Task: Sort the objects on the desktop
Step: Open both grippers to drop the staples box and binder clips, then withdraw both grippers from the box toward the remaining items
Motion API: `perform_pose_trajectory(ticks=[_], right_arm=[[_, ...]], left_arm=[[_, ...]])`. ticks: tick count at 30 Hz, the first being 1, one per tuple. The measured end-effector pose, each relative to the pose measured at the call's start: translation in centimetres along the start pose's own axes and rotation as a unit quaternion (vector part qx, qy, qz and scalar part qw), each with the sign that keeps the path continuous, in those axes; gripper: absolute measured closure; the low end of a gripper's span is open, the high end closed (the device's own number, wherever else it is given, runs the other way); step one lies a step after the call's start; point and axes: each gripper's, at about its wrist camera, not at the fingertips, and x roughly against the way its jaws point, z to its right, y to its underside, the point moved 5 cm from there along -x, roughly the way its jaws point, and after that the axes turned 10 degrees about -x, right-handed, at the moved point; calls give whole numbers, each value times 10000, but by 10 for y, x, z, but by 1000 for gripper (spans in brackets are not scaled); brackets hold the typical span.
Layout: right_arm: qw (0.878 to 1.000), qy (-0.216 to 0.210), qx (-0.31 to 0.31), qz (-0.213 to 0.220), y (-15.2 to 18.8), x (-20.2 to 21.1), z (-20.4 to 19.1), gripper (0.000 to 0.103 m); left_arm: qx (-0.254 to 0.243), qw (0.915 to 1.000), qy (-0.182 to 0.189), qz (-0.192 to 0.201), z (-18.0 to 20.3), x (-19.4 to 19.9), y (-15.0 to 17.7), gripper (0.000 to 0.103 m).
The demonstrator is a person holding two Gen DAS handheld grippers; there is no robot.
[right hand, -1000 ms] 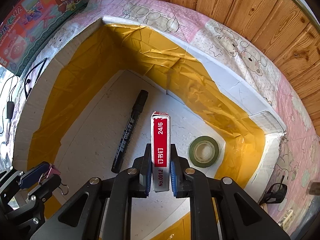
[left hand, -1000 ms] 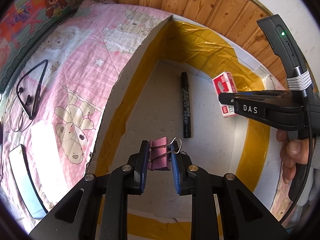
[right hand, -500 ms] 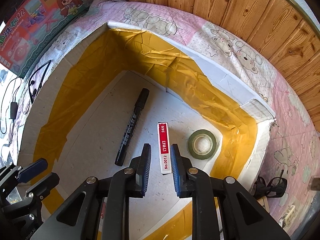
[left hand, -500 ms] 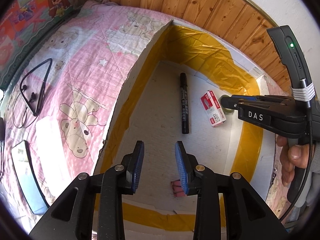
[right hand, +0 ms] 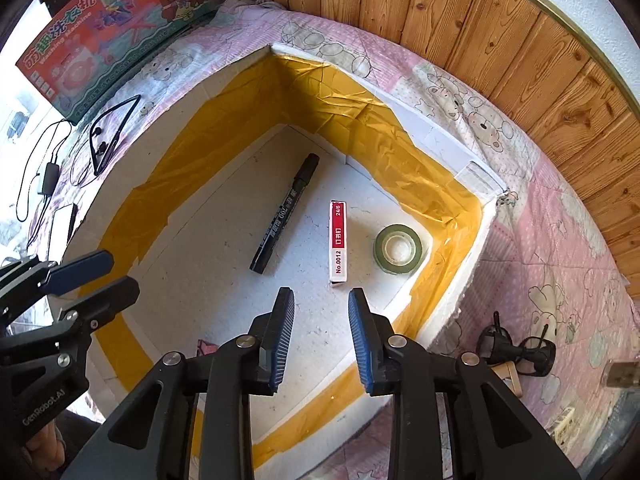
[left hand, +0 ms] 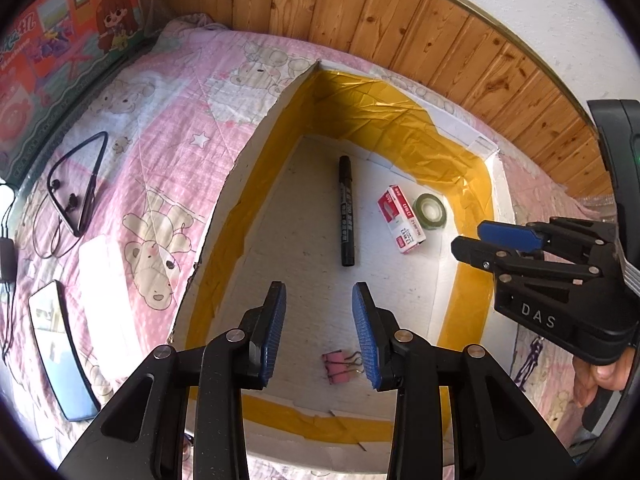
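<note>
A white foam box (left hand: 256, 152) (right hand: 440, 128) lined with yellow tape sits on the pink bedspread. On its floor lie a black marker (left hand: 346, 216) (right hand: 286, 214), a red-and-white staples box (left hand: 402, 220) (right hand: 338, 242), a green tape roll (left hand: 430, 211) (right hand: 399, 249) and a pink binder clip (left hand: 338, 366), whose edge shows in the right wrist view (right hand: 206, 348). My left gripper (left hand: 319, 332) is open and empty above the clip. My right gripper (right hand: 321, 334) is open and empty, above the box floor just short of the staples box; it also shows in the left wrist view (left hand: 476, 240).
On the bedspread left of the box lie a neckband earphone (left hand: 76, 188) (right hand: 108, 136), a phone (left hand: 60, 348) and a white pad (left hand: 104, 280). A toy carton (right hand: 108, 28) stands at the back. Black clips (right hand: 516, 348) lie right of the box. Wooden panelling (right hand: 500, 40) behind.
Both grippers opened and let go: the binder clip and the staples box dropped to the box floor. Both grippers then rose and drew back from the box.
</note>
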Motion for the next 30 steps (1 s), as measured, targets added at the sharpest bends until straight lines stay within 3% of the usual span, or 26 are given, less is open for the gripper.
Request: perform_pose_trajectory(ticks=[10,25,30], right_arm=[[9980,240,419,416,32,37,-2,69],[9945,-25,335,994,73,80,-15,65],[9905,-258,275,1321,91,100,-21,64]], left_arm=[[-27,9997,-98,232,6,16,0,66],[-156,9958,-327,842,18,50,4,66],[-309,9933,-251,1089,30,62,4,66]])
